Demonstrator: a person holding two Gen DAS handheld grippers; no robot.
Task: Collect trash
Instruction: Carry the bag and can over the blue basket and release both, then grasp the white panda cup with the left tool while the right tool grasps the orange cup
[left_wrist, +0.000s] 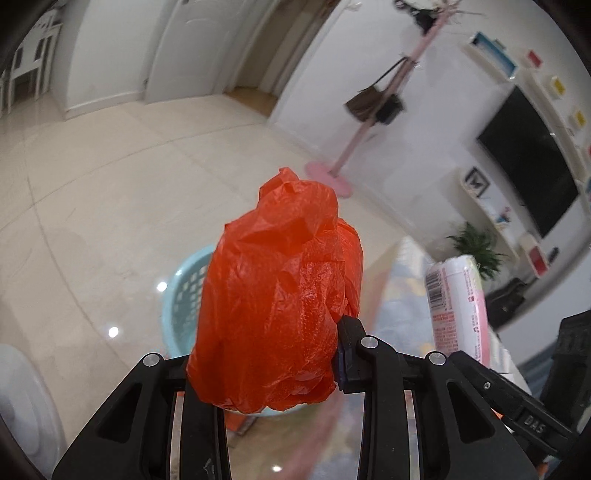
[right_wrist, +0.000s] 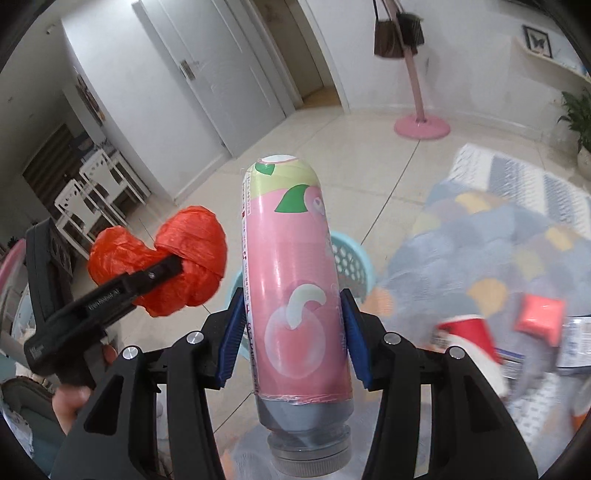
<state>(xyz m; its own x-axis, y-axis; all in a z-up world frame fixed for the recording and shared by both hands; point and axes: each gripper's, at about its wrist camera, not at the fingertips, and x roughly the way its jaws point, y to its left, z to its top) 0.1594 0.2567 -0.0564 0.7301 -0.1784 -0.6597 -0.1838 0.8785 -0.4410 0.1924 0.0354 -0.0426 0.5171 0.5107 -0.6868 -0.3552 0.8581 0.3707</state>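
Note:
A crumpled red plastic bag fills the middle of the left wrist view, and my left gripper is shut on it. The right wrist view shows the same bag at the left, clamped in that gripper. My right gripper is shut on a pink drink bottle. Its blue pads press the bottle's sides, and its grey capped end points toward the camera. The bottle also shows at the right of the left wrist view. A light blue slotted basket stands on the floor below and behind both items.
A pink coat stand with hanging bags stands on the tiled floor beyond. A glass tabletop lies at the right with a red cup and a red box on it, over a patterned rug. White chairs stand far left.

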